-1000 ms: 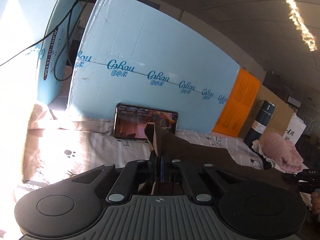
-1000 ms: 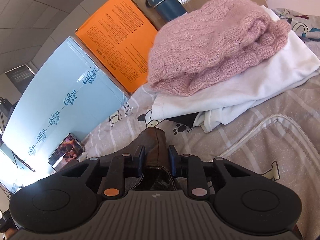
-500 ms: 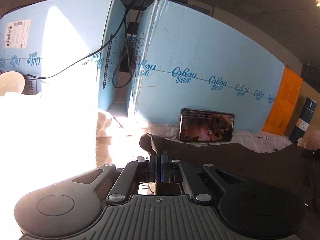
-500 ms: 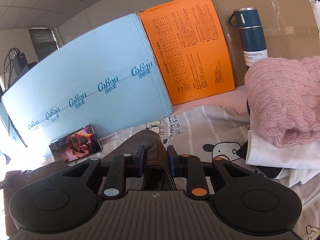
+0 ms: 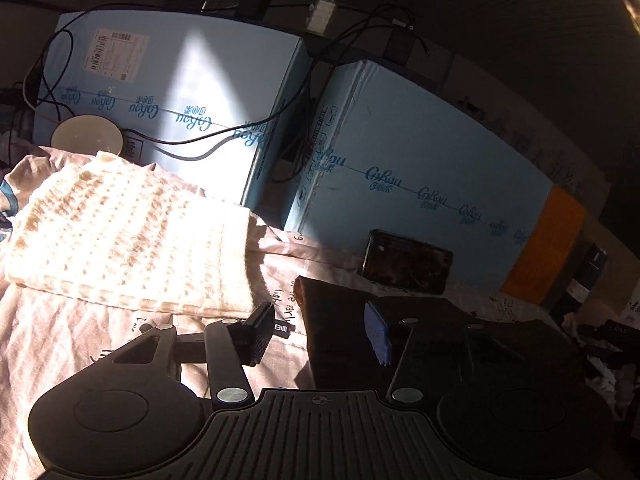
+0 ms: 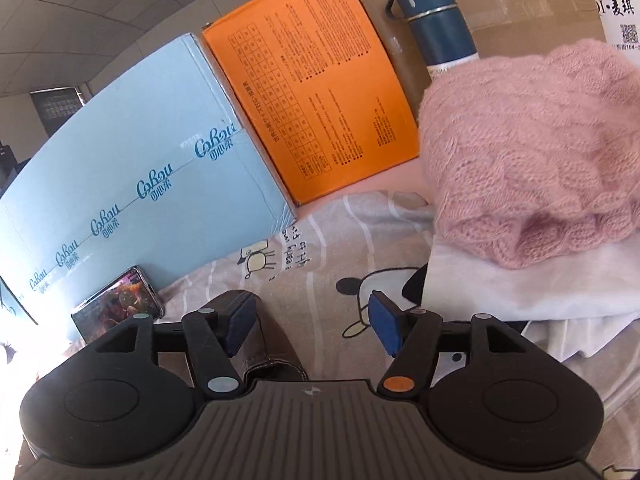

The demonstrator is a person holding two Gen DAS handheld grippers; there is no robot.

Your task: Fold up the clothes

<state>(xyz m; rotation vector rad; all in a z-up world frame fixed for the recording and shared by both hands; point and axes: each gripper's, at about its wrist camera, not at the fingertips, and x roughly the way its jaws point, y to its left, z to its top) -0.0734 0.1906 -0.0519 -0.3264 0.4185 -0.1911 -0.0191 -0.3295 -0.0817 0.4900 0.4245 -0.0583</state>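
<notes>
A dark brown garment [image 5: 340, 332] lies flat on the patterned bedsheet [image 5: 80, 340]. My left gripper [image 5: 320, 334] is open, with the garment's left corner lying between its fingers. In the right wrist view the garment's other corner [image 6: 268, 344] lies on the sheet under my open right gripper [image 6: 310, 326], near its left finger. Neither gripper holds the cloth.
A cream knitted blanket [image 5: 128, 236] lies folded at the left. A pink sweater [image 6: 532, 156] sits on folded white clothes [image 6: 540, 284] at the right. Blue cartons [image 5: 420, 168], an orange box [image 6: 312, 104], a phone [image 6: 120, 304] and a blue flask [image 6: 436, 28] line the back.
Both grippers were shut on the brown garment's corners and held it up; now both have opened and the garment lies on the sheet. Both views have dropped lower.
</notes>
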